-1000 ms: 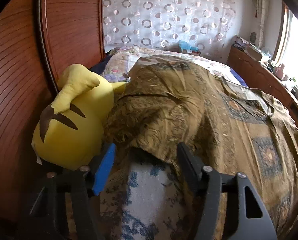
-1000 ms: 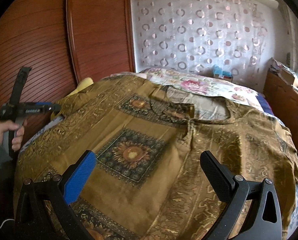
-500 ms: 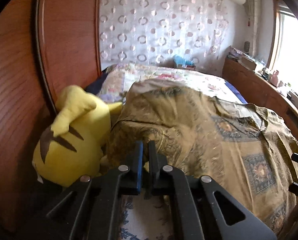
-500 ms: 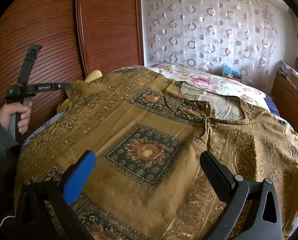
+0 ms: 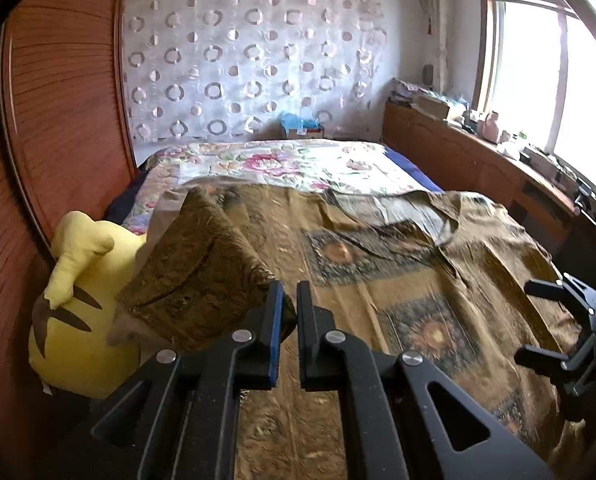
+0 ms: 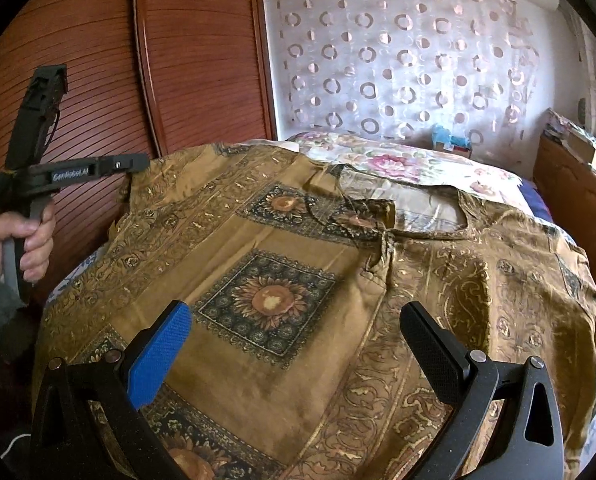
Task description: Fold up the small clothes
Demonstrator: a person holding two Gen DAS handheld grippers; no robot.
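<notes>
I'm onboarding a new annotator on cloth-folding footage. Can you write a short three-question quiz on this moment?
1. True or false: the left gripper is shut on the edge of the brown-gold patterned fabric garment.
2. Multiple choice: the right gripper is A) shut on the garment, B) open above the garment, C) holding the yellow plush toy.
3. Fill in: the garment is spread over a bed with a ______ bedspread.

Key: 1 true; 2 B; 3 floral.
</notes>
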